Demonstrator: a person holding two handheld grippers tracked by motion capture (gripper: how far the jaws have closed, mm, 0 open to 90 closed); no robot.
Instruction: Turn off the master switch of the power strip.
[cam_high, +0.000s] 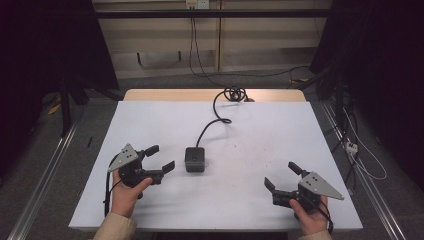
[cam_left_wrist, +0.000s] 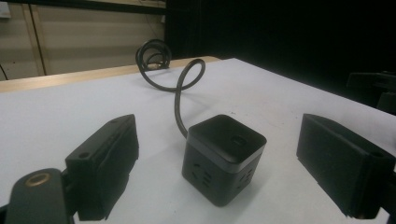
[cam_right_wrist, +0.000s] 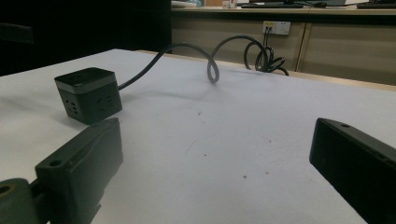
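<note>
Seen from above: small black plastic cube-shaped power socket (cam_high: 195, 159) near the middle of the white-topped bench (cam_high: 260, 200), upright, with a dark rubber cable (cam_high: 215, 117) leaving its far face toward 12 o'clock and ending in a coil at the far edge. Left tongs (cam_high: 161, 159) at 9 o'clock of the cube, just beside it, pointing straight at it, wide open and empty (no contact with either side). From the left gripper view: cube (cam_left_wrist: 223, 158) dead ahead, between the lines of the two black jaws but beyond their tips. Right tongs (cam_high: 282, 176) at about 4 o'clock of the cube, well apart from it, also gaping and empty. Left hand (cam_high: 127, 192) clearly nearer; no long axis to allow for, only the cable side to avoid.
</note>
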